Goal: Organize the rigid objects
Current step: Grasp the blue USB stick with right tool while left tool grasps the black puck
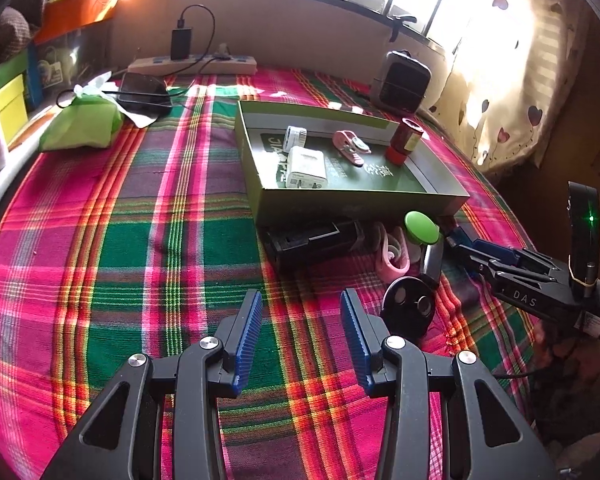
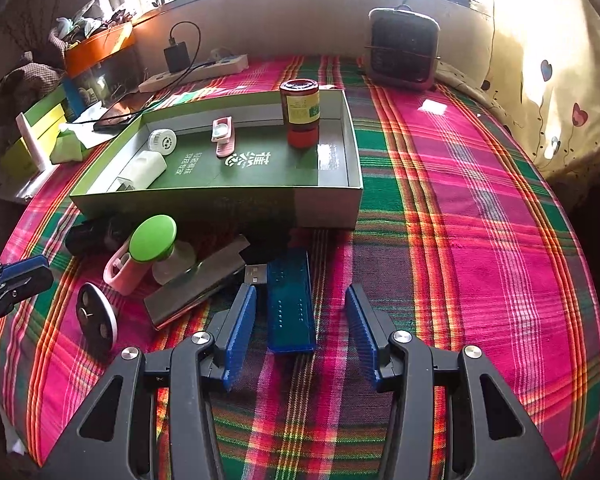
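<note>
A green cardboard tray (image 2: 332,208) (image 1: 364,202) holds a red jar (image 2: 300,114) (image 1: 406,140), a pink clip (image 2: 223,136), a white charger (image 2: 144,170) and a small white cylinder (image 2: 162,140). In front of it lie a blue USB stick (image 2: 290,304), a green-capped bottle (image 2: 154,238), a pink piece (image 2: 118,270), a flat metal bar (image 2: 200,284), a black disc (image 2: 96,314) (image 1: 408,310) and a black device (image 1: 316,240). My right gripper (image 2: 302,328) is open with its fingers either side of the USB stick. My left gripper (image 1: 300,332) is open and empty over the cloth.
A plaid cloth (image 2: 480,200) covers the surface. A small heater (image 2: 402,50) stands at the back right, a power strip (image 1: 192,65) with a charger at the back, a green packet (image 1: 82,122) and boxes at the left. A curtain (image 2: 560,80) hangs at right.
</note>
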